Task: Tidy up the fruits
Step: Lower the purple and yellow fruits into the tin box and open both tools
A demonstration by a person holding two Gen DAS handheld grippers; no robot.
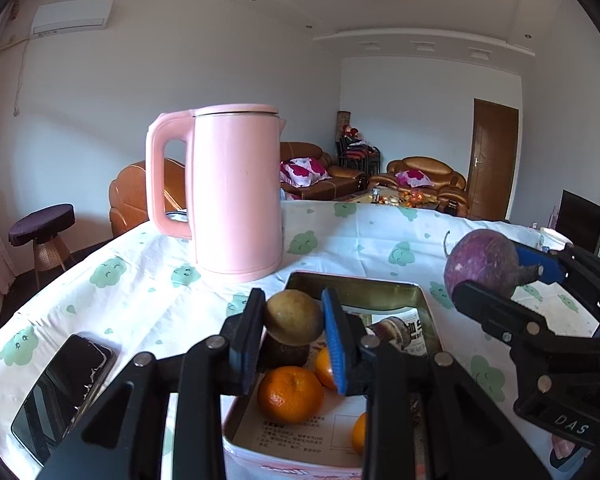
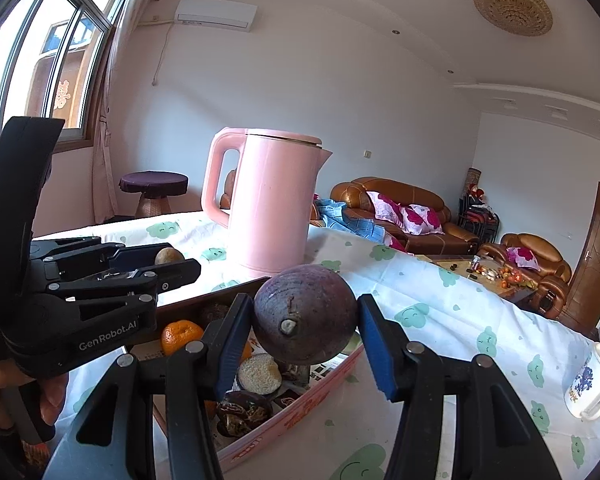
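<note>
Already both claws carry fruit above the tin box (image 1: 428,308). Nearest, the left claw (image 1: 294,334) is clamped on a small brownish-green fruit (image 1: 294,316), held over the box; the right claw (image 2: 304,330) grips a larger purple fruit (image 2: 306,316) just over its far side. Below, several oranges (image 1: 290,394) and darker pieces already lie inside, so sorting looks partly done; these two remain to be placed. Beyond stands a pink kettle (image 1: 236,192) on the table (image 1: 140,280).
</note>
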